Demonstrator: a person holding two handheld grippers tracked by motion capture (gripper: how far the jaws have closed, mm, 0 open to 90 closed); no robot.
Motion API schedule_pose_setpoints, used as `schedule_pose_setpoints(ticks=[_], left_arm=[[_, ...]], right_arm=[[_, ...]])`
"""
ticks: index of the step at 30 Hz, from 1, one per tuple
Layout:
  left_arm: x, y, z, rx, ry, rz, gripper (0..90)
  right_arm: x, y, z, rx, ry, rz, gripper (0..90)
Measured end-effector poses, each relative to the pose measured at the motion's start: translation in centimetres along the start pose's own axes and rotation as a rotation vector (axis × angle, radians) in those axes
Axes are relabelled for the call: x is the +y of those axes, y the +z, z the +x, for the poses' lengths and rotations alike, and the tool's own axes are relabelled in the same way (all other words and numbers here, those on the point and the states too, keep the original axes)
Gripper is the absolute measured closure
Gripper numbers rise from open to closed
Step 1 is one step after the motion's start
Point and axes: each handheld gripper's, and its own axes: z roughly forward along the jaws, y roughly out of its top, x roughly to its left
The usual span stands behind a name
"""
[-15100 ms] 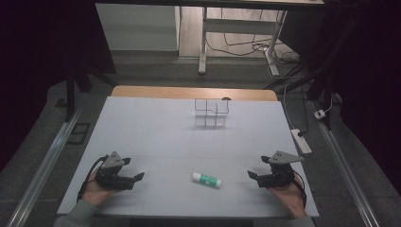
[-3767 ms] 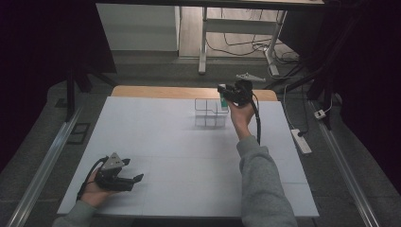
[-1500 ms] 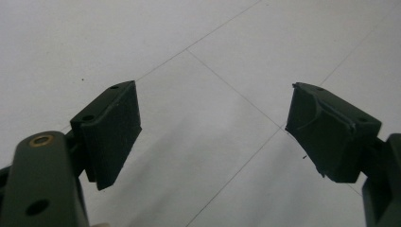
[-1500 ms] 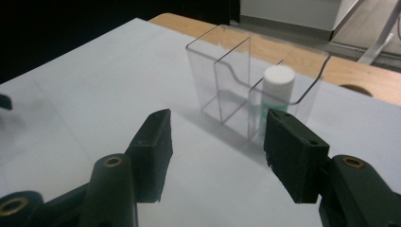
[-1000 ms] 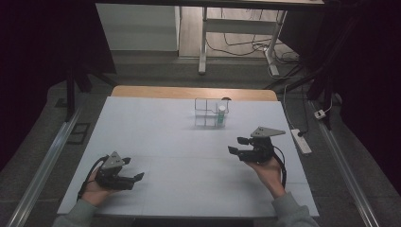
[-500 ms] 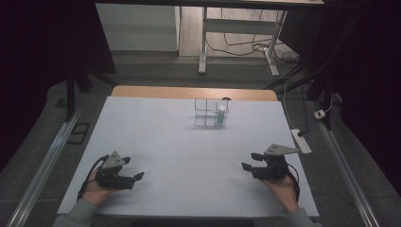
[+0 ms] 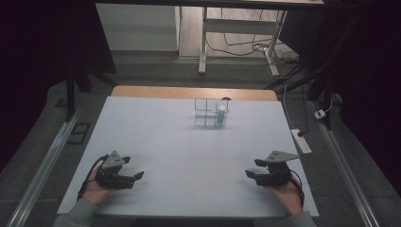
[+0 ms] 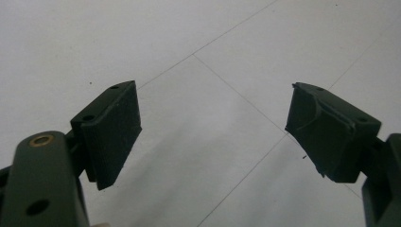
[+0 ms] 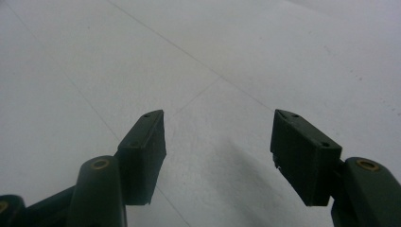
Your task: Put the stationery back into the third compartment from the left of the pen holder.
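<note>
At the near right edge of the table (image 7: 189,142), the right gripper (image 7: 251,174) sits low in the person's hand, its jaws apart with nothing but bare tabletop between them; they have just been opening a little wider. The left gripper (image 7: 136,176) rests at the near left, jaws spread wide and empty too. The glue stick (image 7: 221,116) stands upright in the near right cell of the clear rack (image 7: 204,113), far across the table, well apart from both grippers.

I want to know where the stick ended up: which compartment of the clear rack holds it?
The near right compartment of the clear rack holds the white stick, standing upright; the other compartments look empty.
</note>
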Motion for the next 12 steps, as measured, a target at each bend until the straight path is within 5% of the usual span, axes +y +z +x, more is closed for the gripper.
schedule_pose_setpoints(ticks=[12], left_arm=[[0.02, -0.01, -0.05, 0.002, 0.002, 0.000, 18.2]], right_arm=[[0.00, -0.10, 0.07, -0.002, -0.007, -0.005, 34.9]])
